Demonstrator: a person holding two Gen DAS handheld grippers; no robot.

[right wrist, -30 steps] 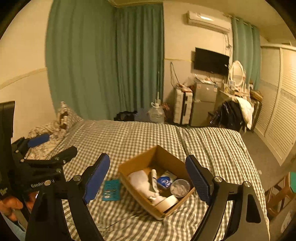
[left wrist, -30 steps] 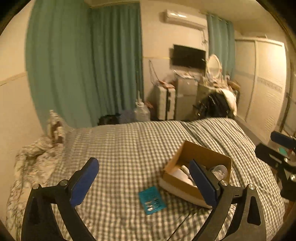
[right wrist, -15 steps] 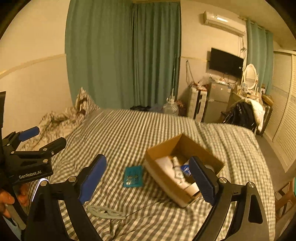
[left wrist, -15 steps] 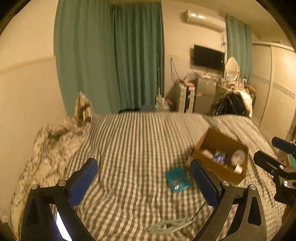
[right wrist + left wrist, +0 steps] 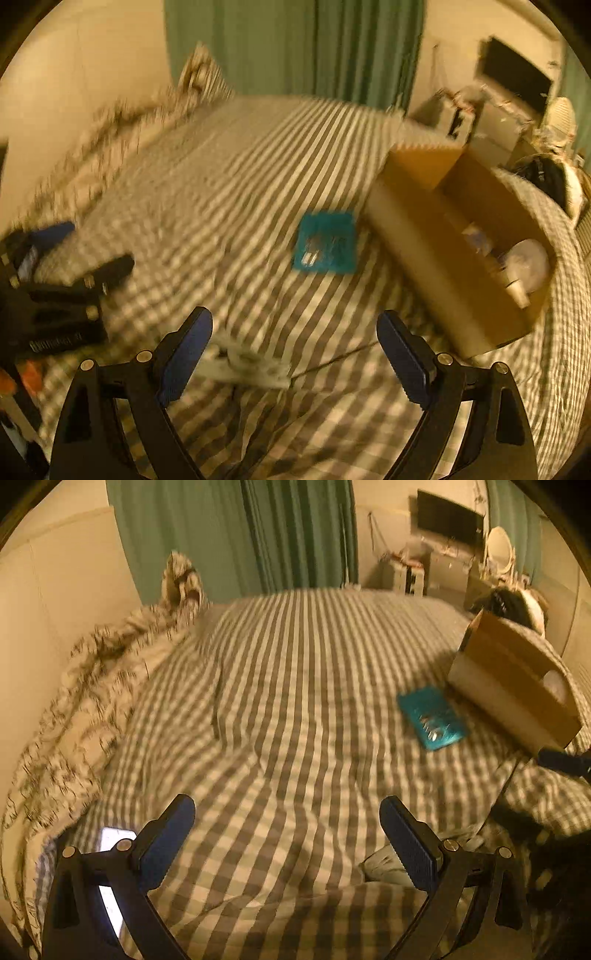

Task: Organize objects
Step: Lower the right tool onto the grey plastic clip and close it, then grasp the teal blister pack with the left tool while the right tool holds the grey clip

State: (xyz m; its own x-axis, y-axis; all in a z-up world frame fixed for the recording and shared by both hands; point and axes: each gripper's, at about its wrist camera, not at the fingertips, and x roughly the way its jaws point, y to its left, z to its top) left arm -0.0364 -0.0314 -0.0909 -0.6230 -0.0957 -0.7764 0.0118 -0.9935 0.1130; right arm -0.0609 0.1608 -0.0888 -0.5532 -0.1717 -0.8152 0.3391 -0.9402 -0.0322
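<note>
Both my claws are spread wide and carry nothing: the left gripper [image 5: 287,825] over bare bedspread [image 5: 295,686], the right gripper [image 5: 294,341] above a pale object [image 5: 251,365] too blurred to name. The box [image 5: 436,254] already holds a few items. The teal packet [image 5: 325,242] lies just beside it, still out, so I judge the tidying partly done.

bed [image 5: 295,686]: checked cover, in front of me
on it: teal packet [image 5: 325,246] just beside cardboard box [image 5: 454,254]
near edge: pale bundle [image 5: 247,363], thin cable [image 5: 332,360]
left side: rumpled patterned duvet [image 5: 85,686], lit phone [image 5: 110,878]
</note>
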